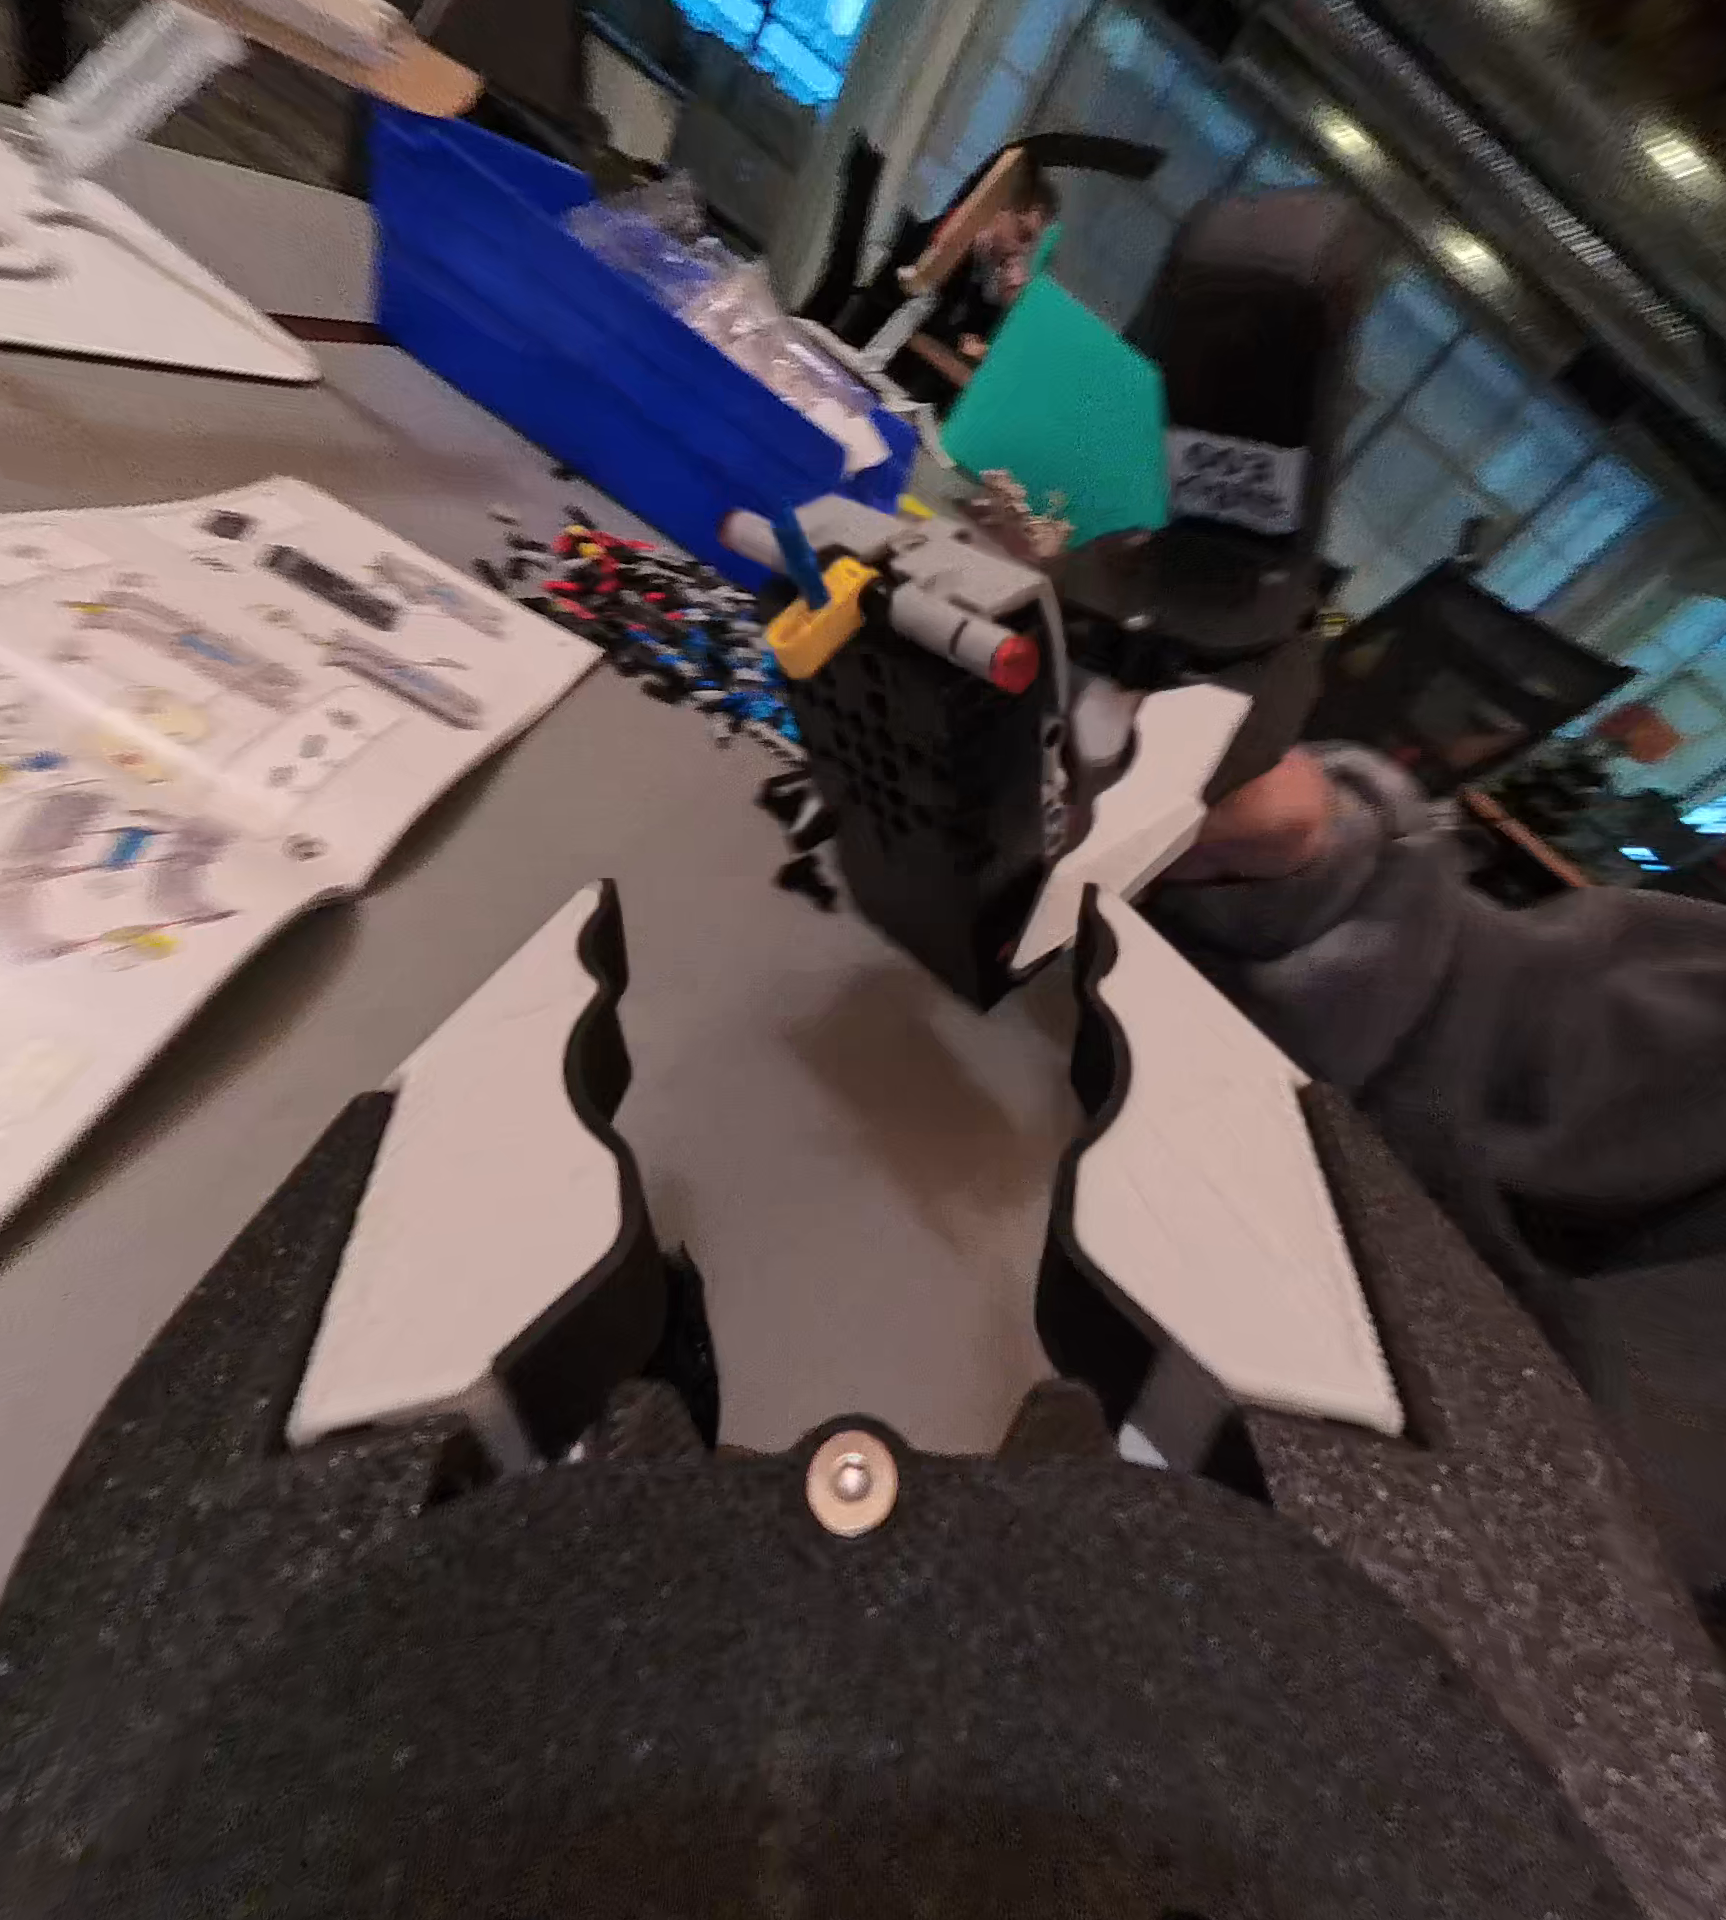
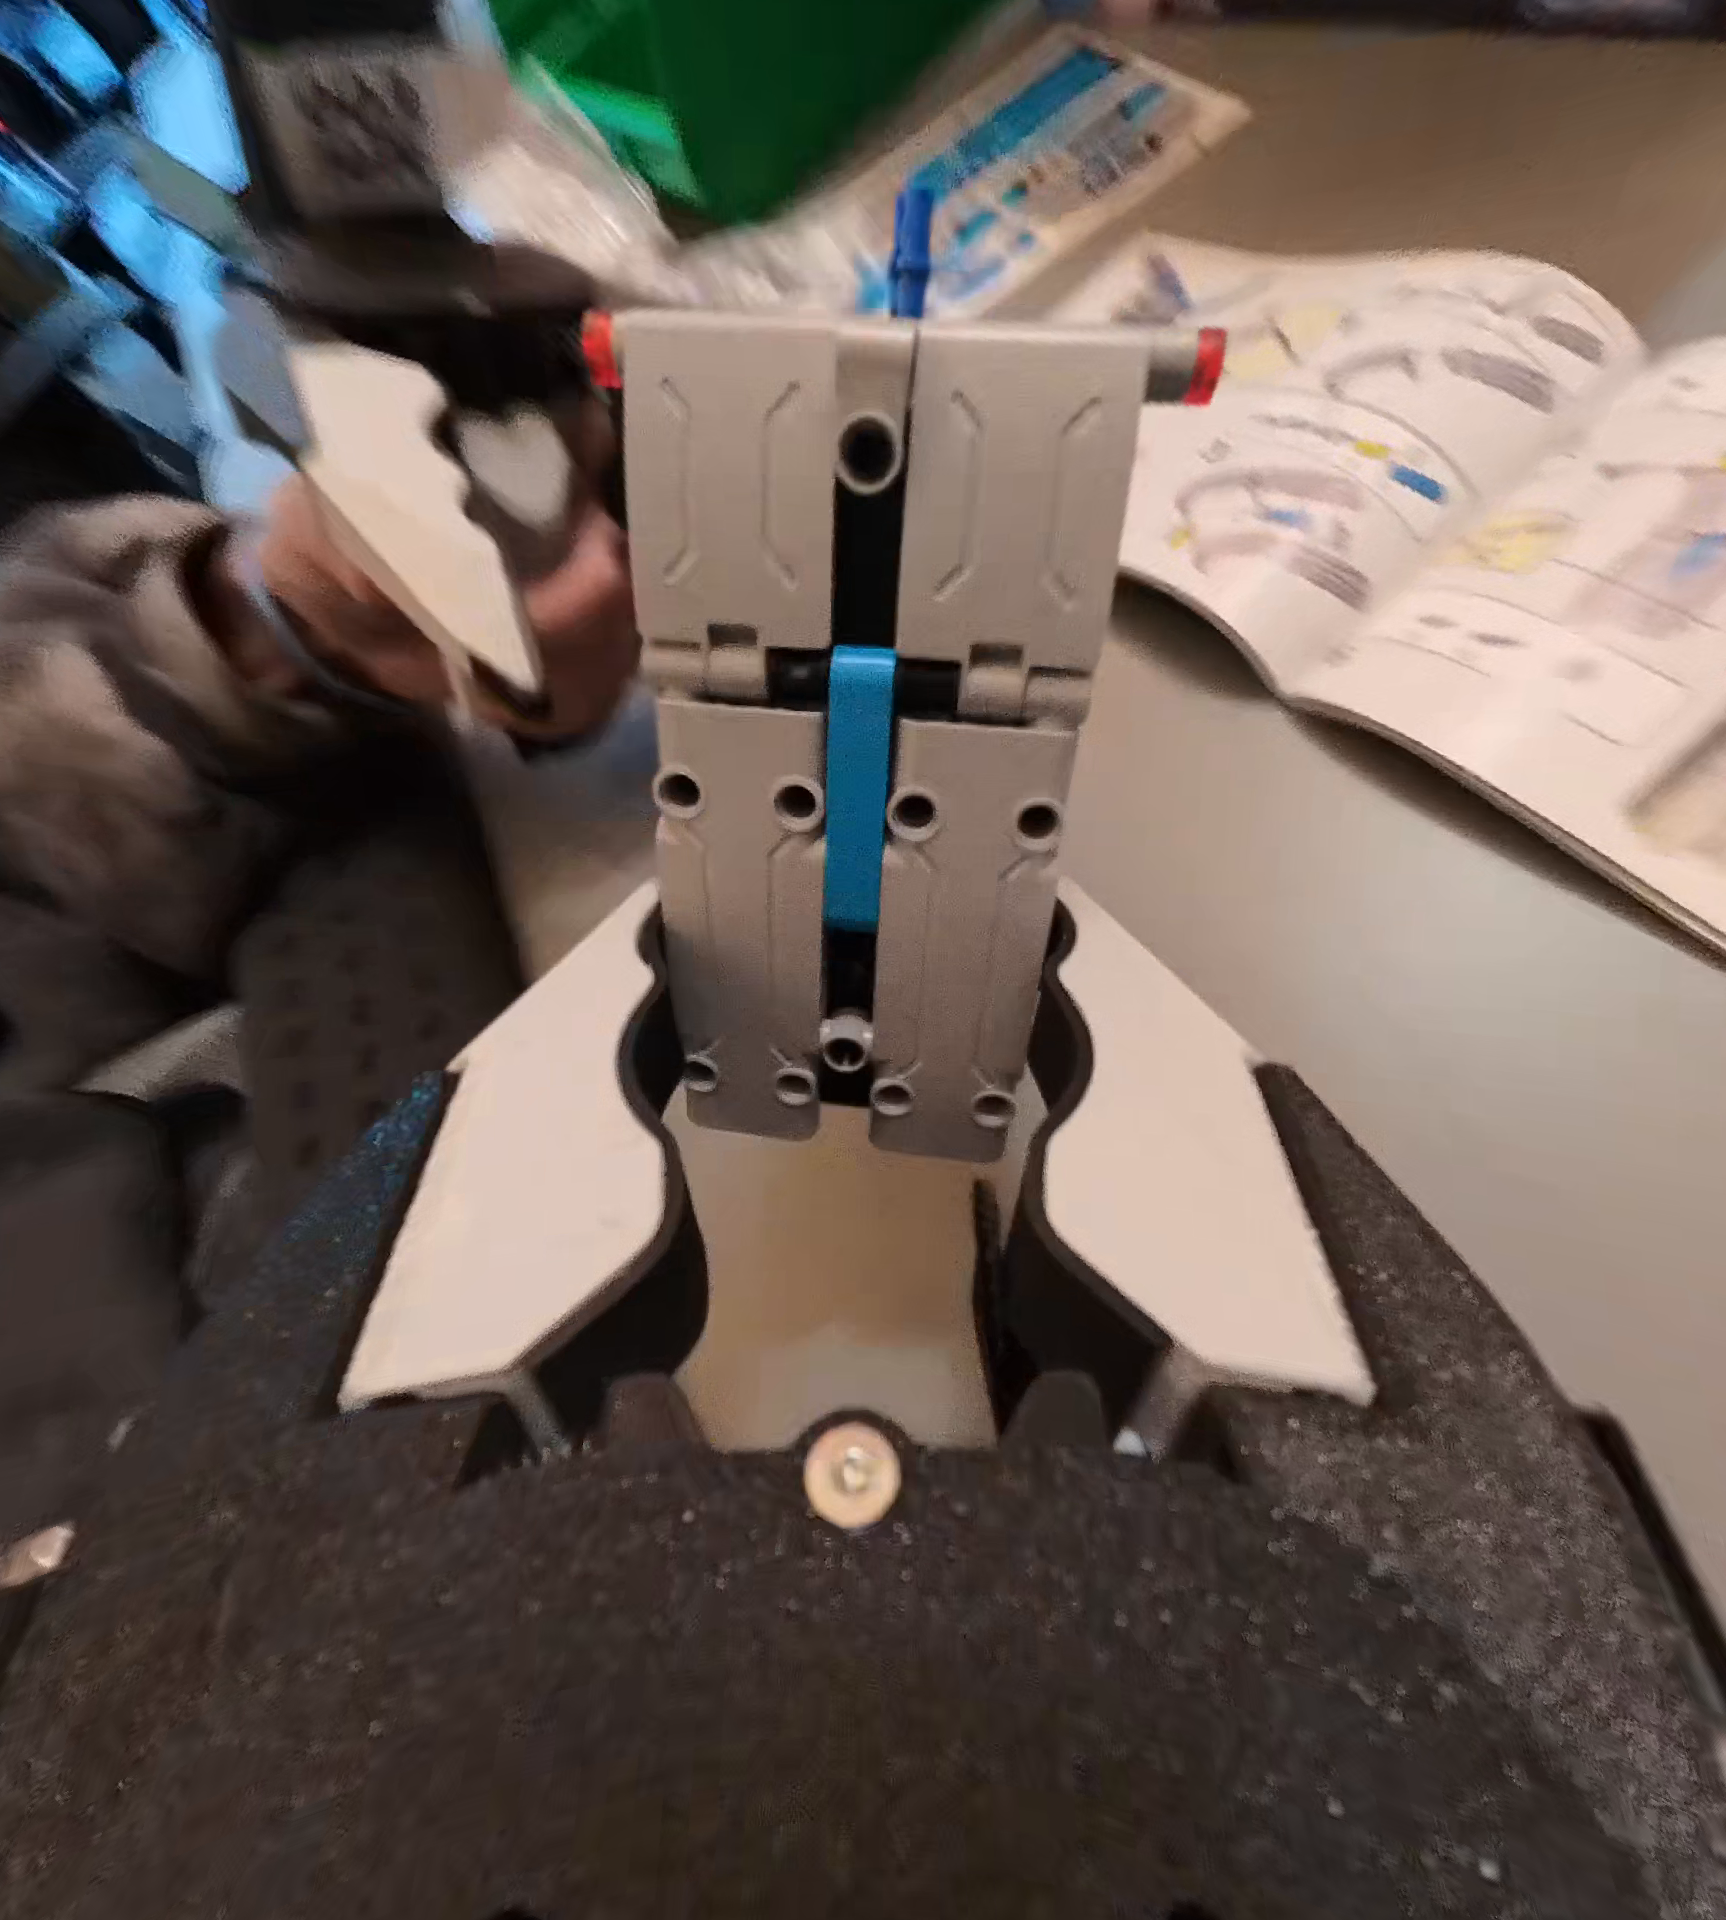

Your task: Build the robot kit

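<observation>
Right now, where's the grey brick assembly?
Clamped between the right gripper fingers, the grey brick assembly sits centre of the right wrist view, above the table; the open instruction booklet lies to its right.

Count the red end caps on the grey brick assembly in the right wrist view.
2: one red cap at the top-left corner of the grey plastic brick assembly, one red cap at the top-right. Others may be hidden behind.

Grey table top (image 1: 817, 1091) underfoot of the view, running ahead and leftward. Beyond its far edge, tall glazed windows (image 1: 1524, 457) glowing blue, up and rightward. Overhead at right, dark ceiling with bright strip lights (image 1: 1461, 255). Dark chair back (image 1: 1254, 312) ahead.
</observation>
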{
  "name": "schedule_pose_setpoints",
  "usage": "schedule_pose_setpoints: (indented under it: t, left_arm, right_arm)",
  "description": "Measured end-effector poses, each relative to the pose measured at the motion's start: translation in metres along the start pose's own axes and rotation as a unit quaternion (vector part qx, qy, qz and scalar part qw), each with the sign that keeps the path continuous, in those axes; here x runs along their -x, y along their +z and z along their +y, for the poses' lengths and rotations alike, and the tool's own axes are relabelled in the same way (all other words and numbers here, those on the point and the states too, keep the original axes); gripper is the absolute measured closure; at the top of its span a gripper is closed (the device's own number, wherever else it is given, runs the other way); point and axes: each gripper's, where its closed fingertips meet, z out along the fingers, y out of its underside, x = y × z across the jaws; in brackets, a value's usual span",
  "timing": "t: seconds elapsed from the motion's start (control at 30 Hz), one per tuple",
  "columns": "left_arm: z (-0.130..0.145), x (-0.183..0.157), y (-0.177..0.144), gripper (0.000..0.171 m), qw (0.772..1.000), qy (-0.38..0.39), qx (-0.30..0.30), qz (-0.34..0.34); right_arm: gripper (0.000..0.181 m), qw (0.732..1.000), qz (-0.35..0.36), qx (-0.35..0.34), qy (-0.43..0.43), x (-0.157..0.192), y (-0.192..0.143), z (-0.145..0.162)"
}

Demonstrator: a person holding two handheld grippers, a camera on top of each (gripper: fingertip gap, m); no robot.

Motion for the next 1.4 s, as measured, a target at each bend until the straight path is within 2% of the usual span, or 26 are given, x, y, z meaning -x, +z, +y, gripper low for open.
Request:
schedule_pose_setpoints:
  t: [0.07,0.17,0.27,0.33,0.4,0.47,0.5,0.57,0.67,0.87,1.03,1.13,1.2,1.27,1.33,1.4]
  left_arm:
    - [-0.006,0.012,-0.011,0.083,0.999,0.008,-0.019,-0.035]
    - [-0.028,0.020,-0.026,0.085,0.995,-0.020,-0.086,-0.043]
    - [-0.037,0.029,-0.035,0.088,0.991,-0.033,-0.116,-0.060]
    - [-0.035,0.032,-0.035,0.090,0.990,-0.034,-0.114,-0.070]
    - [-0.030,0.023,-0.030,0.099,0.994,-0.025,-0.096,-0.051]
    - [-0.006,-0.006,-0.015,0.111,1.000,0.004,-0.016,0.020]
    - [0.012,-0.017,-0.007,0.111,0.998,0.040,0.037,0.035]
    - [0.040,-0.021,0.005,0.109,0.986,0.129,0.107,0.009]
    - [0.068,-0.021,0.014,0.117,0.975,0.142,0.170,0.009]
    - [0.073,-0.011,0.017,0.132,0.966,0.183,0.182,-0.028]
    - [0.077,-0.014,0.019,0.130,0.960,0.203,0.189,-0.033]
    - [0.077,-0.015,0.019,0.128,0.961,0.198,0.192,-0.030]
    - [0.063,-0.022,0.022,0.121,0.966,0.190,0.173,-0.014]
    - [0.020,-0.017,0.029,0.126,0.977,0.177,0.118,-0.028]
    - [-0.020,0.015,0.040,0.122,0.972,0.177,0.116,-0.103]
    - [-0.037,0.053,0.055,0.120,0.948,0.217,0.156,-0.173]
  right_arm:
    - [0.116,0.997,0.042,0.068,-0.024,-0.009,-0.008,0.016]
    - [0.115,0.979,0.021,0.182,-0.088,0.009,-0.013,0.048]
    - [0.116,0.963,0.019,0.240,-0.119,0.018,-0.010,0.067]
    - [0.115,0.955,0.031,0.262,-0.133,0.013,-0.004,0.074]
    - [0.115,0.947,0.040,0.289,-0.133,0.007,-0.001,0.081]
    - [0.115,0.940,0.039,0.308,-0.138,0.004,0.003,0.084]
    - [0.115,0.938,0.037,0.313,-0.143,0.003,0.006,0.085]
    - [0.115,0.935,0.034,0.319,-0.151,0.000,0.012,0.085]
    - [0.115,0.936,0.026,0.316,-0.153,-0.003,0.018,0.085]
    - [0.115,0.946,0.010,0.283,-0.160,-0.003,0.018,0.085]
    - [0.112,0.965,-0.021,0.222,-0.141,-0.003,0.013,0.084]
    - [0.104,0.972,-0.025,0.200,-0.122,-0.012,-0.010,0.072]
    - [0.107,0.980,0.012,0.168,-0.107,-0.033,-0.036,0.039]
    - [0.107,0.984,0.090,0.139,-0.065,-0.074,-0.065,-0.005]
    - [0.101,0.977,0.156,0.146,0.026,-0.120,-0.081,-0.035]
    - [0.096,0.961,0.190,0.155,0.129,-0.162,-0.076,-0.041]
